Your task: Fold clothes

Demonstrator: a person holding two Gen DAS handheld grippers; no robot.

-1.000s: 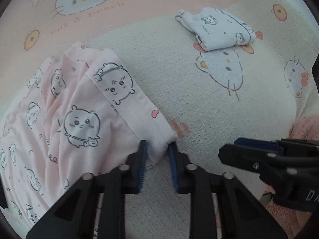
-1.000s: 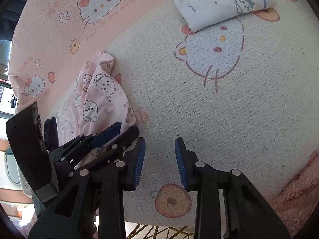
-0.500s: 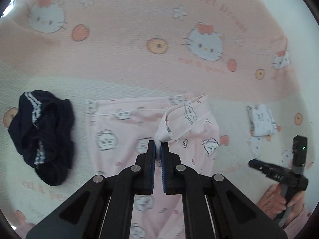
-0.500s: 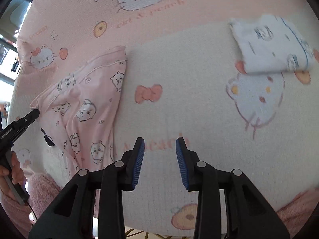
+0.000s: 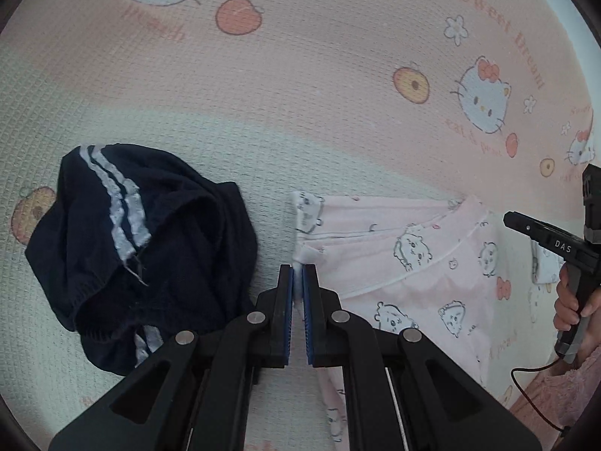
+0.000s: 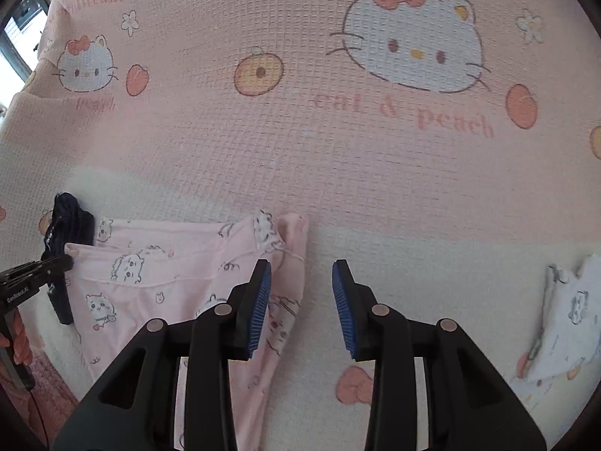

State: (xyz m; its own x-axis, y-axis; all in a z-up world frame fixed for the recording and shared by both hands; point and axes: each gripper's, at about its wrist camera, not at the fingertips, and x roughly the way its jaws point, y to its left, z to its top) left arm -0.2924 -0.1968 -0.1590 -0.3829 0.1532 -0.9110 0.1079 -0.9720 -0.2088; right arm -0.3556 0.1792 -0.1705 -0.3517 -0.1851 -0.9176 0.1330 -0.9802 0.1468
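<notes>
A pink pyjama garment (image 5: 413, 263) with cartoon animal prints lies partly folded on the bed cover. My left gripper (image 5: 297, 282) is shut on the garment's corner, at the left edge of the cloth. In the right wrist view the same garment (image 6: 157, 282) lies at lower left. My right gripper (image 6: 300, 300) is open and empty, its left finger over the garment's right edge. The right gripper also shows in the left wrist view (image 5: 541, 236), and the left gripper in the right wrist view (image 6: 37, 267).
A crumpled navy garment (image 5: 150, 248) with white stripes lies just left of the pink one. A folded white printed garment (image 6: 571, 323) lies at the right. The pink and cream cartoon-print bed cover (image 6: 338, 150) spreads all around. A fluffy pink cloth (image 5: 563, 394) lies at the near edge.
My left gripper closed on the pink corner and carried it leftward across the garment, down beside the navy garment. My right gripper moved toward the pink garment's right edge, still open.
</notes>
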